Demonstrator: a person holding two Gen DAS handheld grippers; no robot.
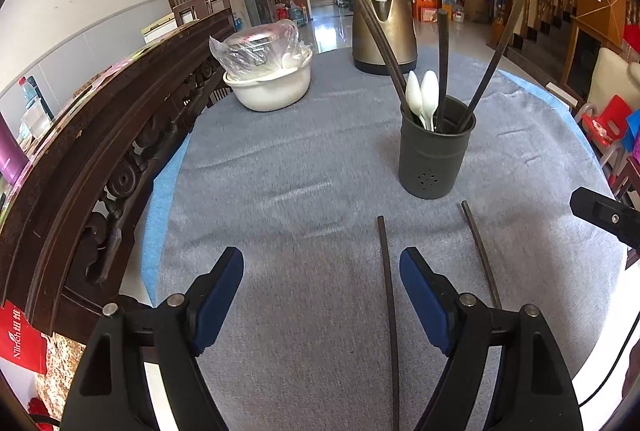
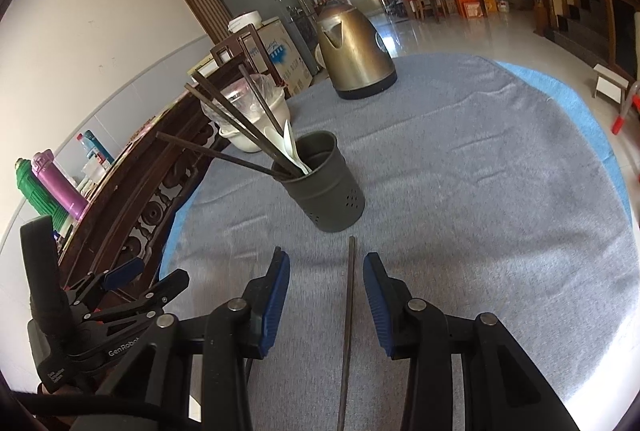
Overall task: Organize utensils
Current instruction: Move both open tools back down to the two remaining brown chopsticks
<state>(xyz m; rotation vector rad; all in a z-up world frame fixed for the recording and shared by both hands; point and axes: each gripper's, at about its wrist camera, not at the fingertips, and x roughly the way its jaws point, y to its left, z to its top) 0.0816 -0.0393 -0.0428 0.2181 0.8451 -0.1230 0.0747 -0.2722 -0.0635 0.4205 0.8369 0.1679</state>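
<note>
Two chopsticks are all that the pictures show left to put away, both lying loose on the grey cloth of the surface [image 1: 280, 167] just in front of you. Your left gripper [image 1: 322, 295] hangs low over the cloth with its jaws wide and nothing between them; the nearer chopstick [image 1: 387, 295] runs just inside the right-hand blue pad without being pinched. Your right gripper [image 2: 326, 295] has its jaws narrower but clear of contact, straddling the other chopstick [image 2: 349, 311], which lies lengthwise in the gap and touches neither pad, so nothing is held yet. Just past the tips of both sticks stands the dark utensil holder [image 1: 434, 155], upright, already carrying four dark chopsticks and two white spoons [image 1: 422, 99]. By that count most of the sorting looks done, and what remains is to close on each loose stick, lift it and drop it in the holder. Farther back on the same cloth sit a white bowl [image 1: 272, 87] with a plastic-wrapped pot in it and a bronze kettle [image 1: 386, 27], neither in your way.
</note>
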